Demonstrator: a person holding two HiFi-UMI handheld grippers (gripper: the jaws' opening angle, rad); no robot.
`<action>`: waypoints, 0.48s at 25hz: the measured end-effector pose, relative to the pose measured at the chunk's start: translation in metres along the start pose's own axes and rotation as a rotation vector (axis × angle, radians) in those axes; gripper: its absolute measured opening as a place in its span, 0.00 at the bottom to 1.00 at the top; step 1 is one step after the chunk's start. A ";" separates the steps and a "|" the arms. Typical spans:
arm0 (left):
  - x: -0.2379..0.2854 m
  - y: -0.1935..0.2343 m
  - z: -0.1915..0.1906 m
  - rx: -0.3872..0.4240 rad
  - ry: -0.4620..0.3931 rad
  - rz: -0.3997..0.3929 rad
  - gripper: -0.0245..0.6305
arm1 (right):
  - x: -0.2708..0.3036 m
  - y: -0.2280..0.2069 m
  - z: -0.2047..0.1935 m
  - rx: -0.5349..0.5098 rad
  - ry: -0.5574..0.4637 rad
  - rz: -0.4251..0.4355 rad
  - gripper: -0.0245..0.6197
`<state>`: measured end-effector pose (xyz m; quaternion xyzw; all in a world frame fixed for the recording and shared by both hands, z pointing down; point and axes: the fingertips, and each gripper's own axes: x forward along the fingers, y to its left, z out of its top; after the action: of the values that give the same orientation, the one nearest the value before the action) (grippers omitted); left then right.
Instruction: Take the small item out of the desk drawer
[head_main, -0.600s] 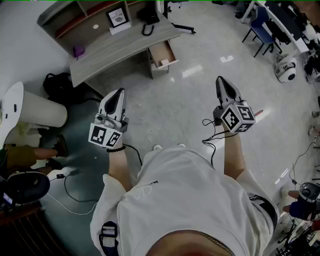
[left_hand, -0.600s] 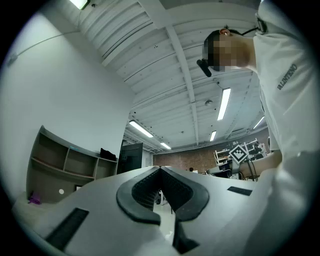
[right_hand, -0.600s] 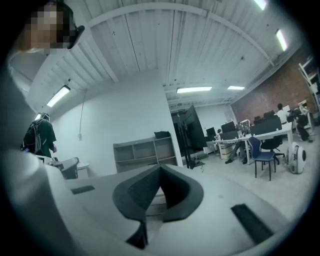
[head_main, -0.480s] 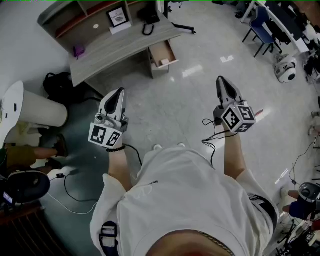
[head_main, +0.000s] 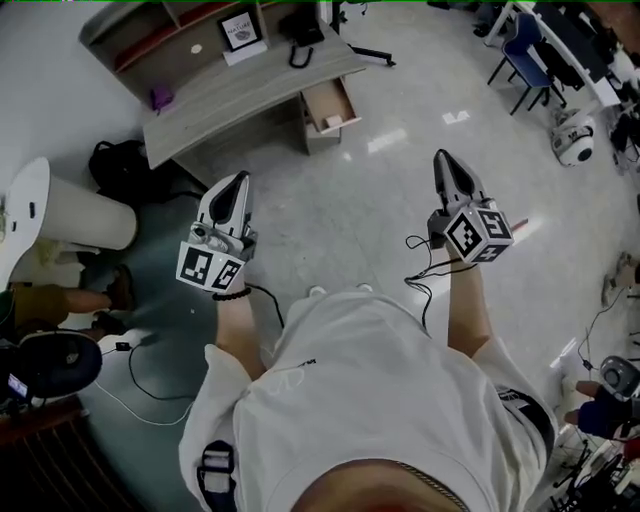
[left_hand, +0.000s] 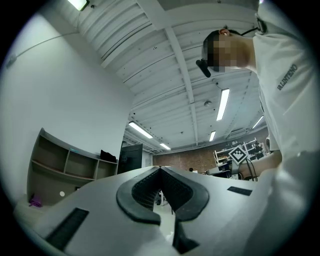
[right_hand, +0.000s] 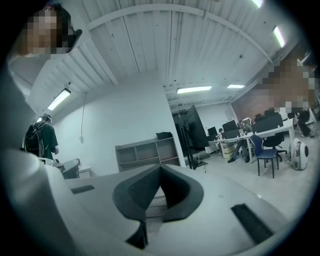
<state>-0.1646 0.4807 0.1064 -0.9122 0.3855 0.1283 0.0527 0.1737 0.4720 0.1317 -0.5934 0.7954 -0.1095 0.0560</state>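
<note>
Head view: at my near left a cable (head_main: 133, 375) trails over the floor by my feet. A careless step toward the desk could snag it and pull me off line. My left gripper (head_main: 237, 183) is held out ahead, tipped a little upward, with its jaws pressed together and nothing between them.

Far ahead, between the two tools, stands the desk (head_main: 230, 95), and at its right end the drawer (head_main: 347, 100) is pulled out. A small pale item (head_main: 328, 123) lies in it toward the near end, too small from here to tell what it is. It is well apart from both tools, so the whole approach is yet to do. On the desk top, left of the drawer, sits a purple thing (head_main: 158, 99) that I might wrongly take for the target.

My right gripper (head_main: 443, 162) is level, closed tight and empty. The main risk, I judge, is arriving with the jaws closed, so that the tips poke the item deeper in or nudge the drawer shut. Opening late, inside the drawer, could knock a jaw against its wall.
</note>
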 end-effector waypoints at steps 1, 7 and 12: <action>-0.001 0.001 0.001 0.000 -0.001 -0.002 0.04 | 0.001 0.003 0.000 -0.008 -0.003 0.002 0.04; -0.012 0.013 -0.002 -0.018 0.002 -0.003 0.04 | 0.006 0.021 -0.004 -0.040 0.001 -0.004 0.04; -0.030 0.030 -0.008 -0.046 0.007 -0.010 0.04 | 0.013 0.037 -0.006 -0.035 0.000 -0.024 0.04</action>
<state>-0.2047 0.4793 0.1229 -0.9156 0.3780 0.1336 0.0309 0.1337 0.4707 0.1295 -0.6040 0.7899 -0.0962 0.0442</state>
